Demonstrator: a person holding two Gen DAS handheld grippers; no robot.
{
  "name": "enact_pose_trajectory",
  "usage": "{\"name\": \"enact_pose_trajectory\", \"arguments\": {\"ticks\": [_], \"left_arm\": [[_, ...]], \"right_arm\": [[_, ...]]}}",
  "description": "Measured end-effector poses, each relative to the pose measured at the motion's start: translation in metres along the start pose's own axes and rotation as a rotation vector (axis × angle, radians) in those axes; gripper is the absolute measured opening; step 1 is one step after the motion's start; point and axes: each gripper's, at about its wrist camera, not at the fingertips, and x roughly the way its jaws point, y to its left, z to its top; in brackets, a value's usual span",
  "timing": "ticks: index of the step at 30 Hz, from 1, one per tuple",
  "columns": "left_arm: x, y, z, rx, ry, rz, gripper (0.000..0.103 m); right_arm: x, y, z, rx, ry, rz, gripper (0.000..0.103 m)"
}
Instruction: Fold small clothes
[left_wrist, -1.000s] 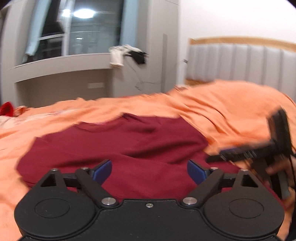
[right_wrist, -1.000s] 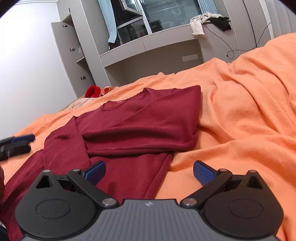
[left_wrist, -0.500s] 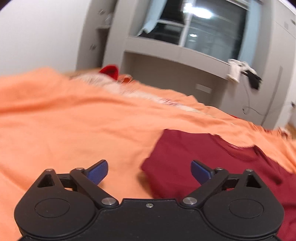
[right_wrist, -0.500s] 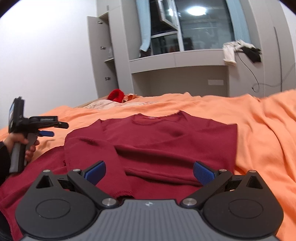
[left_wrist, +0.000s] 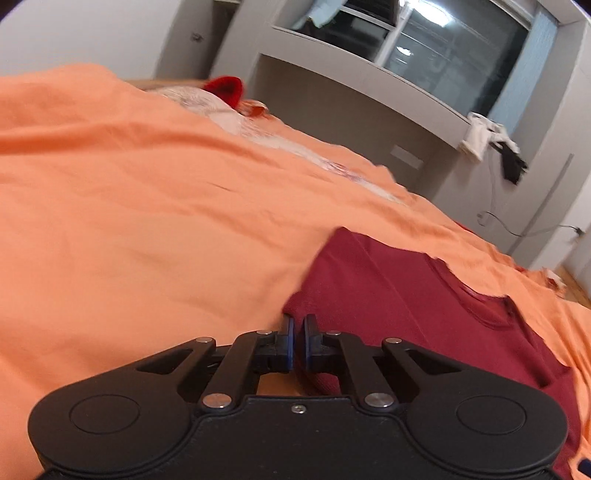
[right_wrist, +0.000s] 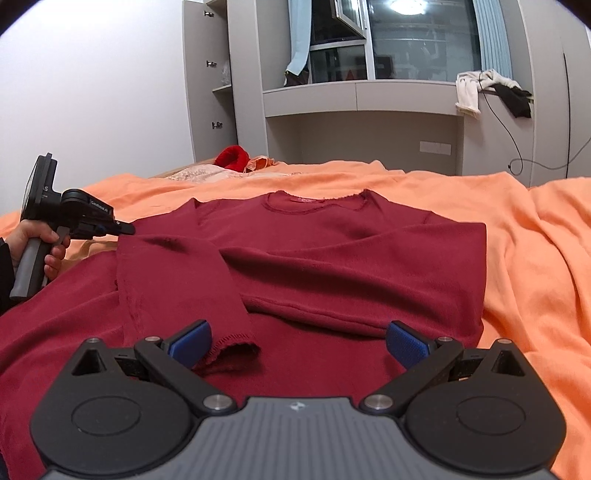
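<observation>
Maroon sweater (right_wrist: 332, 266) lies flat on the orange blanket (right_wrist: 535, 258), just ahead of the wide-apart right gripper (right_wrist: 297, 341), its lower hem hidden behind it. Left gripper (left_wrist: 298, 341) is clamped on the sweater's edge; its small white label is unreadable.

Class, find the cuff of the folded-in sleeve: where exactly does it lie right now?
In the right wrist view, the sleeve cuff lies low and left on the maroon sweater, just beside the right gripper's left finger.

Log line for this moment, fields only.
left gripper: shut at maroon sweater shoulder edge | right gripper: open above hem | both sleeves folded across body | orange bedsheet
</observation>
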Motion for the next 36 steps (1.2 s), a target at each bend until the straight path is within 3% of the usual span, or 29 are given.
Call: {"name": "enact_pose_trajectory", "arguments": {"ticks": [5,8,11,13,16,22,29,33,36], "left_arm": [[0.003,0.002,-0.001,-0.013,0.012,0.016,0.007],[0.0,0.001,0.0,-0.013,0.009,0.021,0.02],[-0.004,0.0,-0.001,-0.014,0.008,0.022,0.044],[-0.01,-0.004,-0.003,0.004,0.0,0.028,0.07],[-0.021,-0.016,-0.009,0.074,-0.007,0.027,0.081],[-0.054,-0.038,-0.026,0.179,-0.007,0.016,0.091],[-0.109,-0.057,-0.062,0.318,-0.05,-0.012,0.099],[-0.136,-0.058,-0.086,0.33,-0.057,-0.036,0.102],[-0.155,-0.056,-0.102,0.32,-0.068,-0.049,0.102]], "right_arm": [[0.002,-0.008,-0.002,0.016,0.019,0.002,0.103],[0.004,-0.009,-0.004,0.019,0.035,0.002,0.103],[0.006,-0.008,-0.005,0.013,0.048,-0.001,0.103],[0.008,-0.007,-0.006,0.003,0.066,-0.006,0.103],[0.011,-0.004,-0.007,-0.017,0.096,-0.016,0.103],[0.002,0.001,-0.012,-0.087,0.124,-0.026,0.103],[-0.031,-0.003,-0.025,-0.126,0.083,-0.033,0.103],[-0.062,-0.006,-0.037,-0.132,-0.015,0.012,0.103],[-0.091,0.002,-0.047,-0.205,-0.108,0.071,0.103]]}}
